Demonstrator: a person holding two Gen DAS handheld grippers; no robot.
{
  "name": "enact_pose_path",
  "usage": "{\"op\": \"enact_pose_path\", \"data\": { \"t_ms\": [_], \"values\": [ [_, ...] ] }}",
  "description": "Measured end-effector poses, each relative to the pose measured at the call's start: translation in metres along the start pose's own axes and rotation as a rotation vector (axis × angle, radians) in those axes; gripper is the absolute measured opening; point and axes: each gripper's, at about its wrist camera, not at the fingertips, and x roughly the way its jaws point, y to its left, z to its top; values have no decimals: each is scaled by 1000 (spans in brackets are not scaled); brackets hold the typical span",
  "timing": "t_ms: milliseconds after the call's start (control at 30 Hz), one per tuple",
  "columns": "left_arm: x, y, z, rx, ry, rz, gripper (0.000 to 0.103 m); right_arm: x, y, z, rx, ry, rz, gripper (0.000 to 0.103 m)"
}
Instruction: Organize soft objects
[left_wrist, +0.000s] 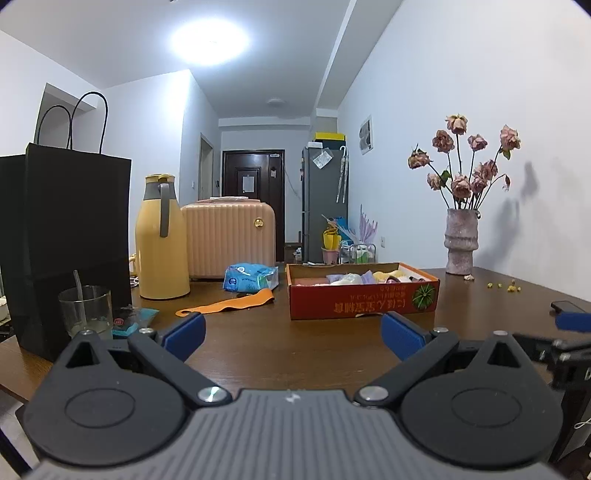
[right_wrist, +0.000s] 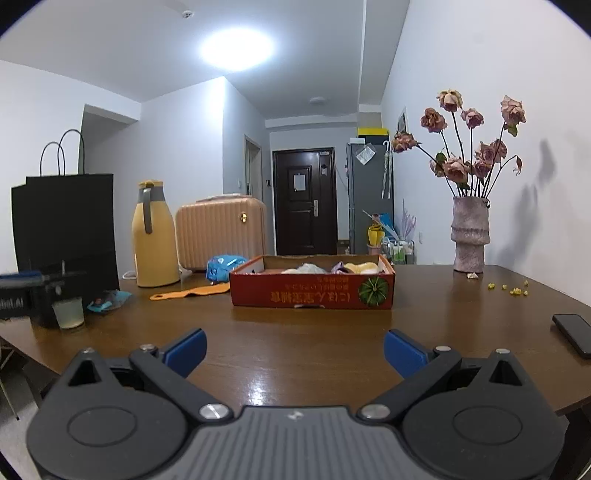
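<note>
Right wrist only: full phone (right_wrist: 574, 334), tbl edge.

Ceiling lamp (left_wrist: 209, 41) glare; edges warped, perhaps soft.

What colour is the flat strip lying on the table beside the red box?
Orange. The strip shows best in the left wrist view.

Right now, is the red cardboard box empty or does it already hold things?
Not empty. The red cardboard box is open-topped and soft items in white, purple and yellow show above its rim.
</note>
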Motion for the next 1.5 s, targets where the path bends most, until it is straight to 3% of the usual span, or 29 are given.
{"op": "enact_pose_path", "data": {
  "t_ms": [433,1100,1500],
  "values": [
    [3,0,-11,8,65,-10,103,4,-2,1,8,12,-6,103],
    [6,1,-15,-1,90,-8,103,10,-6,-4,25,37,-34,103],
    [7,1,-14,0,89,-4,103,4,-7,-2,35,4,-30,103]
  ]
}}
